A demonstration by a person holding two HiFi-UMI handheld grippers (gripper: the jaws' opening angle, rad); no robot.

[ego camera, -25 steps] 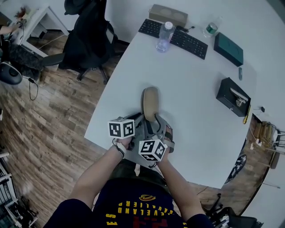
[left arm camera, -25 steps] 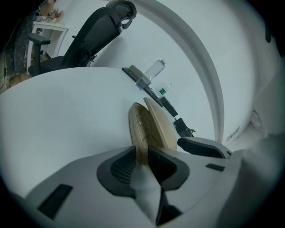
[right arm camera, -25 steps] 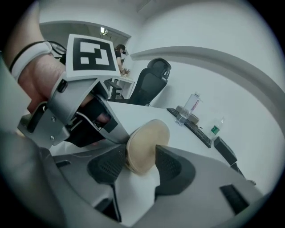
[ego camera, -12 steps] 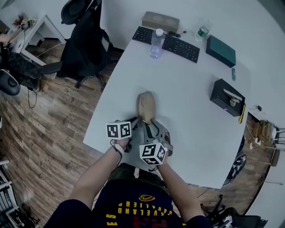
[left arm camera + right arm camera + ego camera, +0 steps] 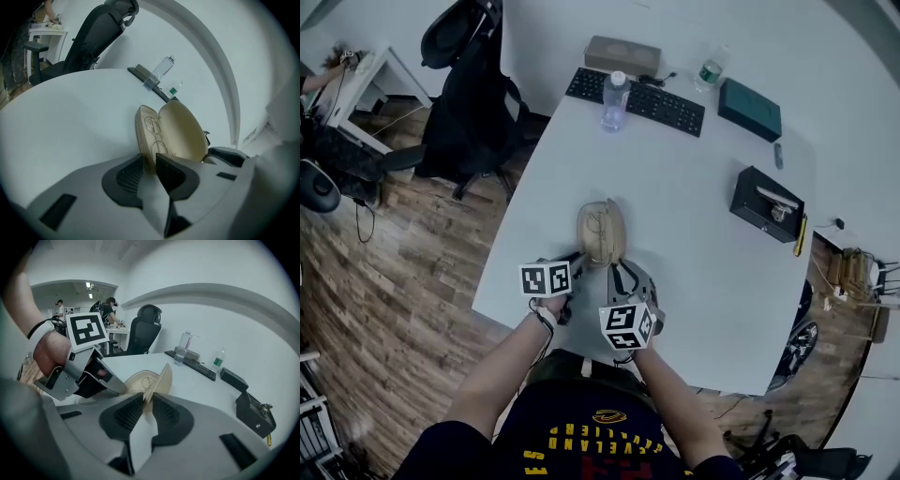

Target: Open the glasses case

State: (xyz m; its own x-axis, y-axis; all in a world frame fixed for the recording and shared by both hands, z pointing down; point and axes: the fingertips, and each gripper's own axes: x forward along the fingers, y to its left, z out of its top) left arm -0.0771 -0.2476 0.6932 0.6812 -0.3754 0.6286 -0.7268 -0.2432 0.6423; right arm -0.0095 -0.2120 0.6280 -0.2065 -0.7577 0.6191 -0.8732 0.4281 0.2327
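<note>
The tan glasses case (image 5: 601, 231) lies near the front edge of the white table (image 5: 703, 187), with its lid up. In the left gripper view its shallow base (image 5: 146, 133) holds wire-framed glasses (image 5: 154, 130), and the lid (image 5: 183, 133) stands to the right. My left gripper (image 5: 150, 166) is shut on the near end of the base. My right gripper (image 5: 147, 406) has just been closing and has the lid's edge (image 5: 163, 377) pinched between its pads. In the head view, the left gripper (image 5: 577, 260) and right gripper (image 5: 618, 269) sit side by side at the case's near end.
At the table's far end are a keyboard (image 5: 635, 97), a water bottle (image 5: 614, 100), a tan box (image 5: 622, 54), a small green-capped bottle (image 5: 711, 68) and a teal box (image 5: 750, 109). A black box (image 5: 767, 204) sits at the right. An office chair (image 5: 469, 103) stands to the left.
The case's lid has swung up from shut to open, showing the glasses inside. The right gripper has risen a little with the lid and rolled. The left gripper stayed put.
</note>
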